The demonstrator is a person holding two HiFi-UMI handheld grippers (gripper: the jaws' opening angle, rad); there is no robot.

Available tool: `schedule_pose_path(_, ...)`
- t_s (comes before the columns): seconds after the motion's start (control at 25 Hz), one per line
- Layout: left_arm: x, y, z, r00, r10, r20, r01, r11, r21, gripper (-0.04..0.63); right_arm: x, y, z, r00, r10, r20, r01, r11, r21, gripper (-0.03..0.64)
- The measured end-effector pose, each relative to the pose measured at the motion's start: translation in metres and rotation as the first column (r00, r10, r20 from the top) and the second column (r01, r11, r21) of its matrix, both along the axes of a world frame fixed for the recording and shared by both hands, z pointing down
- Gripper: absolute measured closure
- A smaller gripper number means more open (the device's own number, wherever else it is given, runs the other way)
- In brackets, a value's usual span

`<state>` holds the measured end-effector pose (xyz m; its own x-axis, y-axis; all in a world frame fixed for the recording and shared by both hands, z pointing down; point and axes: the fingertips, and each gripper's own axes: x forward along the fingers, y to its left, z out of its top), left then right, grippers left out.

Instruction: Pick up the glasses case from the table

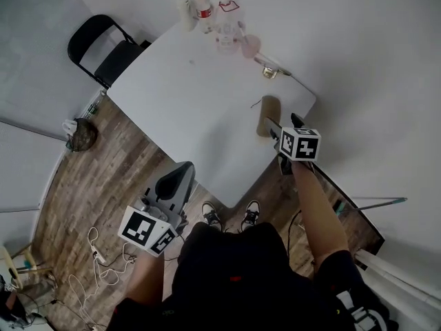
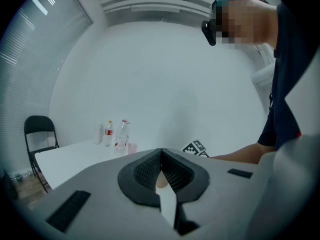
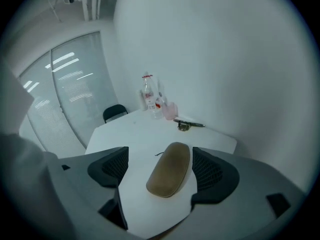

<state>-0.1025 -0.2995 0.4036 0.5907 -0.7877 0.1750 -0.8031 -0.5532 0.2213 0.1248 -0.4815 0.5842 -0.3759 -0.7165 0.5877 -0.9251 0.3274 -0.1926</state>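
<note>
A tan, oblong glasses case (image 1: 268, 115) (image 3: 170, 169) lies flat near the right corner of the white table (image 1: 193, 102) (image 3: 131, 132). My right gripper (image 1: 281, 125) (image 3: 161, 168) is open, one jaw on either side of the case. Its right pad sits close to the case's edge; the left pad stands well apart. A thin dark thread lies on the table just beyond the case. My left gripper (image 1: 180, 174) (image 2: 161, 156) is shut and empty, held low off the table's near edge over the wooden floor.
Several bottles (image 1: 203, 7) (image 3: 148, 100) and a pink cup (image 1: 248, 45) stand at the table's far end, with a small metal object (image 1: 270, 71) near the right edge. A black chair (image 1: 103, 47) stands at the left. Cables (image 1: 103, 261) lie on the floor.
</note>
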Motion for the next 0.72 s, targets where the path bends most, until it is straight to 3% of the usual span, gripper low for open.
schedule_pose_path(0.28,-0.019,-0.004,0.026,0.999,-0.049,-0.005,0.049,0.997,-0.062,0.575,0.002,-0.046,0.071,0.991,0.066,-0.113,-0.081,0.988,-0.134,0.221)
schedule_pose_path(0.72,-0.043,-0.011,0.042,0.994,-0.112,-0.012,0.110,0.989,-0.103,0.575,-0.011,-0.067,0.131,0.985,0.087,-0.150,-0.130,0.943,-0.305,0.187)
